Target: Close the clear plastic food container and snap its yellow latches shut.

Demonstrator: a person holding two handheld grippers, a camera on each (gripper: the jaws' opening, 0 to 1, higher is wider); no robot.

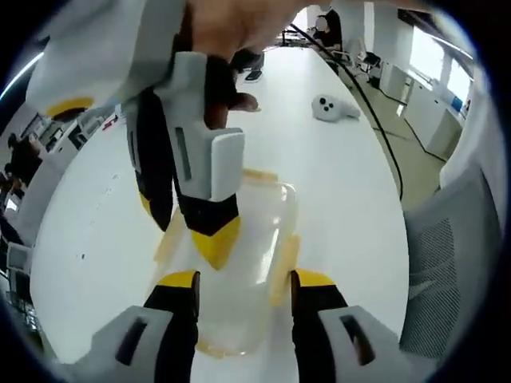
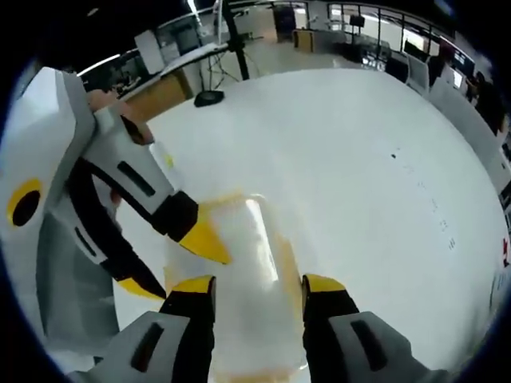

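Clear container [image 1: 239, 263] flat on white desk [image 1: 335, 183], lid on, long axis running away from left gripper [image 1: 243, 289], yellow latches [image 1: 283, 267] along its sides. Both sets of jaws parted, empty; right gripper [image 1: 196, 231] tips over the lid. No legible writing.

right gripper [image 2: 259, 287]: jaws apart, straddling clear plastic food container [image 2: 239, 263] | left gripper [image 2: 188, 239]: yellow tip touching lid, just left-ahead | white table [image 2: 359, 159] beneath
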